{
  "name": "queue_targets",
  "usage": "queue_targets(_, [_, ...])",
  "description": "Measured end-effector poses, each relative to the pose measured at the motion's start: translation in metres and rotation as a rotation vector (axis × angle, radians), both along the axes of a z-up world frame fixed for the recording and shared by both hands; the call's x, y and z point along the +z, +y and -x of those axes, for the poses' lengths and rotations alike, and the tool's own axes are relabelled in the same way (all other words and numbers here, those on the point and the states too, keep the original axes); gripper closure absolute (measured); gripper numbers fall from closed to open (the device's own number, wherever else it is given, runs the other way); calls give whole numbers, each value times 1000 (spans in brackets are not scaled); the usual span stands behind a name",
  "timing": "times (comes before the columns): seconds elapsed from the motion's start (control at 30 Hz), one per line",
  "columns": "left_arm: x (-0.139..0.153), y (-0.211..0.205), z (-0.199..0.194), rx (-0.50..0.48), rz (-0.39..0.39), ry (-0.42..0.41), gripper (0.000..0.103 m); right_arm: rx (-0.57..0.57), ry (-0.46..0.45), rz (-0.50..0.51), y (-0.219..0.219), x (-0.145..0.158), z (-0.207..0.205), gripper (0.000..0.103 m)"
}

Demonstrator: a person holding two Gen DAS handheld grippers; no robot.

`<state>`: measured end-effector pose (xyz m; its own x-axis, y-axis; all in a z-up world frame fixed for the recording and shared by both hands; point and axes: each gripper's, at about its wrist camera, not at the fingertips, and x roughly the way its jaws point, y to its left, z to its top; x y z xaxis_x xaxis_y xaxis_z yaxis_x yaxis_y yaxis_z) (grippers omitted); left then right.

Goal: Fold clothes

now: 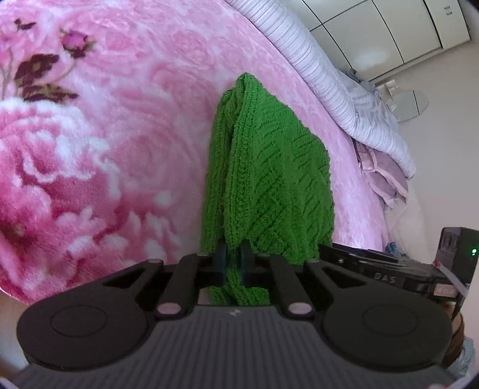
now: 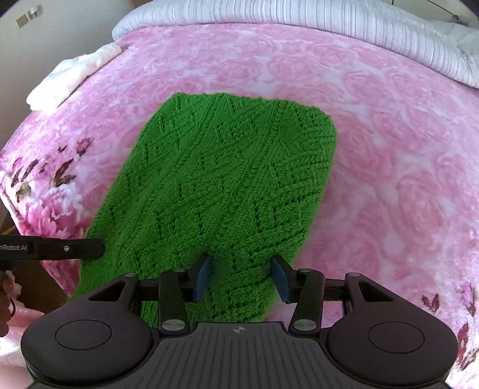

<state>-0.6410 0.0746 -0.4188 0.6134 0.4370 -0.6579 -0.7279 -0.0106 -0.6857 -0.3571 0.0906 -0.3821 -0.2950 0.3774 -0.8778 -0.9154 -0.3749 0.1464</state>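
Left tool pinches the chunky green knit; right tool gapes wide over it, on plush pink blanket.

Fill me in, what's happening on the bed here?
A person with two handheld grippers is folding a green knit garment on a pink floral blanket. The left gripper is clamped on a bunched edge of the knit. The right gripper is open, its blue pads straddling the near edge without pinching it. The garment lies mostly flat in the right wrist view. A striped duvet sits behind.
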Motion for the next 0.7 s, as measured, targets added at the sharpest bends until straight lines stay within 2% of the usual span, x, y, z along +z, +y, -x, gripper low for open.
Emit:
queue_targets(0.17, [7, -11, 6, 3, 15, -1, 87, -62, 76, 4, -9, 8, -15, 55])
queue_targets(0.37, [1, -36, 10, 38, 70, -144, 83, -152, 222, 23, -42, 18, -37, 55])
queue_targets(0.43, [-2, -38, 6, 39, 74, -152, 85, -177, 252, 38, -49, 15, -41, 55])
queue_targets(0.47, [-2, -40, 2, 32, 66, -136, 95, -190, 265, 46, -52, 13, -42, 55])
queue_targets(0.5, [-1, -41, -1, 25, 58, -120, 98, -193, 267, 52, -53, 12, -42, 55])
queue_targets(0.6, [4, -50, -8, -2, 14, -43, 98, -184, 248, 43, -56, 15, -38, 55])
queue_targets(0.7, [2, -56, -10, -14, 4, 1, 98, -163, 227, 29, -57, 16, -36, 55])
